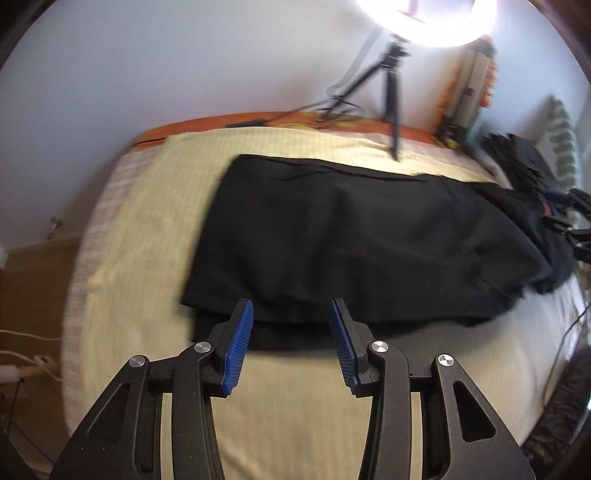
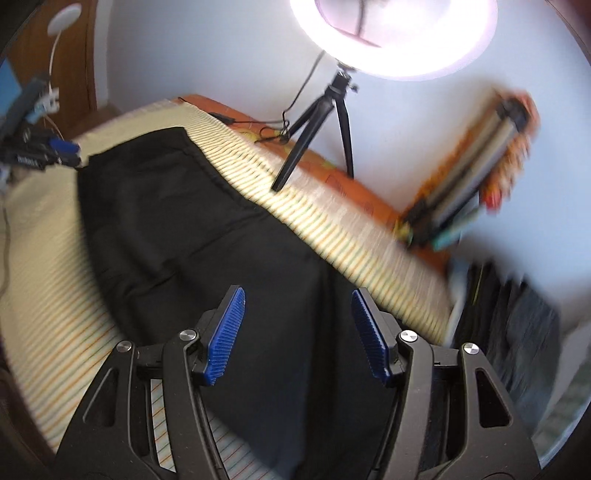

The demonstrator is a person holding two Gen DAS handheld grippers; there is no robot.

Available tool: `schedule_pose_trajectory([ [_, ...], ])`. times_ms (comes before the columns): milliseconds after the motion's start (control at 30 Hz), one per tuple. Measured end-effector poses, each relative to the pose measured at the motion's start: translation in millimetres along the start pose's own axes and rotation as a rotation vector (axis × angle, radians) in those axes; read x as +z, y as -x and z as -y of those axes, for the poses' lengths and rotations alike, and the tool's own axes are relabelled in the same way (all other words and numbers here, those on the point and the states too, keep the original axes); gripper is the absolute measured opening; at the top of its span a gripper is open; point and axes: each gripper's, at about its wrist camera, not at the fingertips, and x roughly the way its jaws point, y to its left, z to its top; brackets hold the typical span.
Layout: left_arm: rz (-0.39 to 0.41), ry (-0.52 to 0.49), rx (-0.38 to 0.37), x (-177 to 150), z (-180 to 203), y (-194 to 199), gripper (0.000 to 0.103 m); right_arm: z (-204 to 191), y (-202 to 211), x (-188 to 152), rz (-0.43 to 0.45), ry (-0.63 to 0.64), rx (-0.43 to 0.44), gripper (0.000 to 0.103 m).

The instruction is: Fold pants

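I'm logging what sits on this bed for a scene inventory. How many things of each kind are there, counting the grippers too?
Black pants: 1
Ring light on tripod: 1
Striped bedspread: 1
Pile of dark clothes: 1
Grippers, left gripper and right gripper, both open and empty: 2
Total: 6

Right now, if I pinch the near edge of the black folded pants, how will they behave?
The black folded pants look soft and creased, so they will probably droop. The layers at the near edge may separate. On the yellow striped bedsheet they would likely bunch rather than slide.
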Motion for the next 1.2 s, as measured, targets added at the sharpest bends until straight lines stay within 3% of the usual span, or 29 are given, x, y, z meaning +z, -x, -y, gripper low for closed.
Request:
schedule_pose_trajectory([
  [200,-0.070,-0.096,-0.185,-25,74,-17,0.041,27,29,-70,-0.059,-0.217,-0.033,0.062],
  [333,-0.101,-0.172,-0.232,-32,113,-33,0.041,68,42,-114,-0.098,-0.431,-0.078,0.075],
  [433,-0.109,-0.191,-0.257,-33,133,-43,0.045,98,44,-141,-0.132,-0.538,-0.142,0.075],
  [500,-0.111,-0.225,-0.266,-32,146,-47,0.048,114,42,-155,-0.150,-0.601,-0.140,0.076],
  [633,-0.086,-0.292,-0.253,-30,163,-53,0.059,135,32,-186,-0.176,-0.758,-0.061,0.076],
  [833,-0.055,-0.279,-0.232,-25,172,-62,0.062,130,28,-221,-0.156,-0.895,0.056,0.076],
  [900,-0.046,-0.260,-0.239,-23,173,-65,0.062,127,24,-227,-0.140,-0.954,0.125,0.077],
  [1033,-0.030,-0.235,-0.255,-20,178,-67,0.062,122,17,-227,-0.097,-1.005,0.182,0.077],
  [1133,-0.028,-0.213,-0.278,-18,180,-69,0.061,122,10,-219,-0.044,-1.046,0.189,0.077],
  [1200,-0.029,-0.178,-0.293,-15,177,-70,0.046,125,2,-216,-0.020,-1.078,0.182,0.072],
])
